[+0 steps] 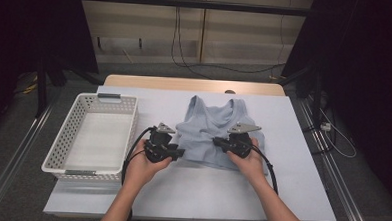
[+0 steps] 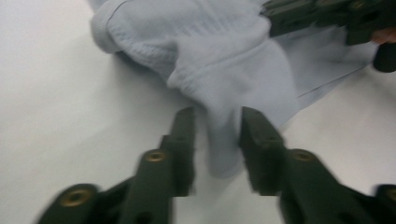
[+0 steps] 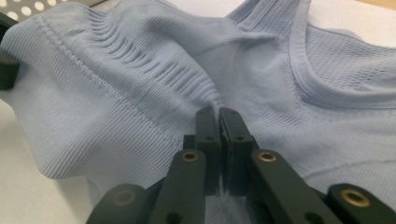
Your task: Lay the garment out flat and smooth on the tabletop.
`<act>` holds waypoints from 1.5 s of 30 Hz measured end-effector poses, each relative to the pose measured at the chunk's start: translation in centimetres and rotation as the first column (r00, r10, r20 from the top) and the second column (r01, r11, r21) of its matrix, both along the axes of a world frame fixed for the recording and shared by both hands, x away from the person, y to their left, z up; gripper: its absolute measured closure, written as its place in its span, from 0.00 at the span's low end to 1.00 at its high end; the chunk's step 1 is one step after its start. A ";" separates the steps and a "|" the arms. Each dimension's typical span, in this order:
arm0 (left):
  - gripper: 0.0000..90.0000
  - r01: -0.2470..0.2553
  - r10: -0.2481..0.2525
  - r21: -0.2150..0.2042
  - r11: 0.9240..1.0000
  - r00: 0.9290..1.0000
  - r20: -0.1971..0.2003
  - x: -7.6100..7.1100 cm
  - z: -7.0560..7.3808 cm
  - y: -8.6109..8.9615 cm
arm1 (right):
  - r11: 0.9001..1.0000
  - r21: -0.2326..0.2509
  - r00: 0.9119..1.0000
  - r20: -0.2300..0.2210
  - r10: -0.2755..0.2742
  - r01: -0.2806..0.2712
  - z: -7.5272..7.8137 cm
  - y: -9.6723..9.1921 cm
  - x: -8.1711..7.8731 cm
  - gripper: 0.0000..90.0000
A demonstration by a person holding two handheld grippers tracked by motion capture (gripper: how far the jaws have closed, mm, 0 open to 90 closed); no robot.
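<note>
Right gripper view puts my right gripper first: its jaws are pinched together on a ridge of the light blue tank top, the ribbed knit gathering into pleats that fan toward ten o'clock from the tips. That hold looks secure to me.

My left gripper is less settled. In the left gripper view a folded corner of the fabric hangs between the jaws, which stand a little apart from it on either side, so the pads are not pressing yet. The bulk of the cloth lies toward twelve o'clock from there, and the other gripper shows at two o'clock.

From the high view, the tank top lies at the middle of the pale table, neck opening at twelve o'clock, lower part doubled up under my hands. The left gripper sits at its nine o'clock edge, the right gripper on the cloth towards three o'clock. The white perforated basket, with nothing in it, stands at nine o'clock of the garment.

As I judge it, this is a fold. To do it well I should push the left jaws further over the corner before squeezing, catching both layers, then raise both hands evenly so the hem stays taut and straight.
</note>
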State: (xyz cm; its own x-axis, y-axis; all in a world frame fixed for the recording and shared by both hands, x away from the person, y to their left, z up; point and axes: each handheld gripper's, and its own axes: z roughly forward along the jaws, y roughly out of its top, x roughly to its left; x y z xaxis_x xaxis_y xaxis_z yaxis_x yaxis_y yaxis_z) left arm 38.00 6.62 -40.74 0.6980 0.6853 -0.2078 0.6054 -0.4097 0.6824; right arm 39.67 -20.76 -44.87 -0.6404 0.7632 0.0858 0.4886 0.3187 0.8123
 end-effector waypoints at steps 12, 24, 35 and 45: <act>0.97 -0.001 -0.001 -0.039 0.999 0.999 -0.048 -0.1 1.3 0.6 | 1.000 -0.012 1.000 -0.003 0.021 -0.021 0.0 0.1 -0.3 0.87; 0.97 -0.003 -0.001 -0.053 0.999 0.998 -0.063 -0.2 2.3 0.8 | 1.000 -0.026 1.000 -0.005 0.006 -0.006 0.8 -1.0 -2.2 0.50; 0.97 -0.016 0.011 -0.054 0.998 0.996 -0.083 0.1 2.2 0.9 | 0.996 -0.066 0.998 -0.002 -0.063 0.063 1.3 -4.8 -4.7 0.41; 0.97 -0.019 0.017 -0.029 0.999 0.996 -0.093 0.6 2.0 0.9 | 0.983 -0.136 0.991 -0.022 -0.130 0.126 0.9 -9.5 -7.7 0.45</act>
State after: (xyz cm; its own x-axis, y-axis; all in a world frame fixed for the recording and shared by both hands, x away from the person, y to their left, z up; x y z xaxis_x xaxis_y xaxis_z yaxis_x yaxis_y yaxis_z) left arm 38.62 7.56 -38.78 0.6625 0.6901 -0.2915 0.6737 -0.3787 0.6346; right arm 31.99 -30.23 -44.00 -0.5351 0.8448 -0.0054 0.5562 0.3570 0.7505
